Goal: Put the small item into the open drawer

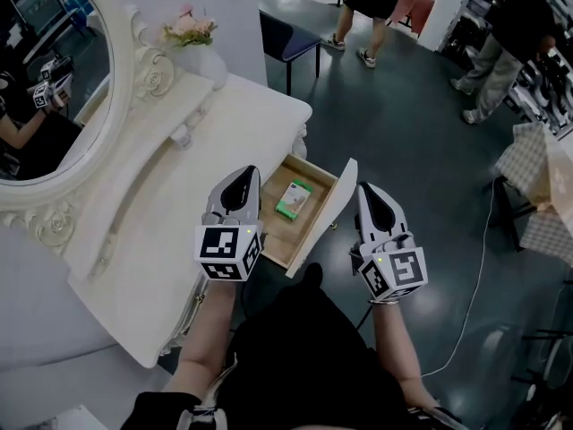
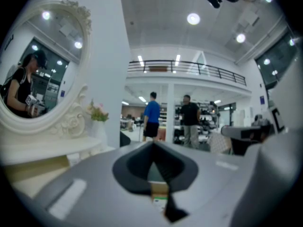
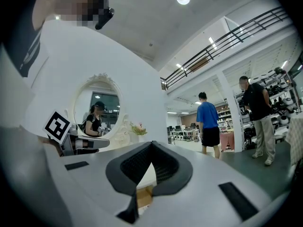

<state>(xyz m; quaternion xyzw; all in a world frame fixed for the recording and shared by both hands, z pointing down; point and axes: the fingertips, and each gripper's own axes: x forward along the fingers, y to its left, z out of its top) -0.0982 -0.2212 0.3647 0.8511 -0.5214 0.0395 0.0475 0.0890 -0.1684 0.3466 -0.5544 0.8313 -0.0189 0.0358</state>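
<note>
Vanity drawer [image 1: 279, 233] apparently holds small item [image 1: 294, 199].

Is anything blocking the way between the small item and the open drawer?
Nothing visible does: the small item already lies uncovered inside the open drawer. The left tongs and right tongs are shut and empty.

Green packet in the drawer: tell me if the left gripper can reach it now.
Probably yes. The drawer stands open, the green packet lies uncovered, and the left gripper hangs beside it, nothing between. Its shut jaws must open first.
</note>
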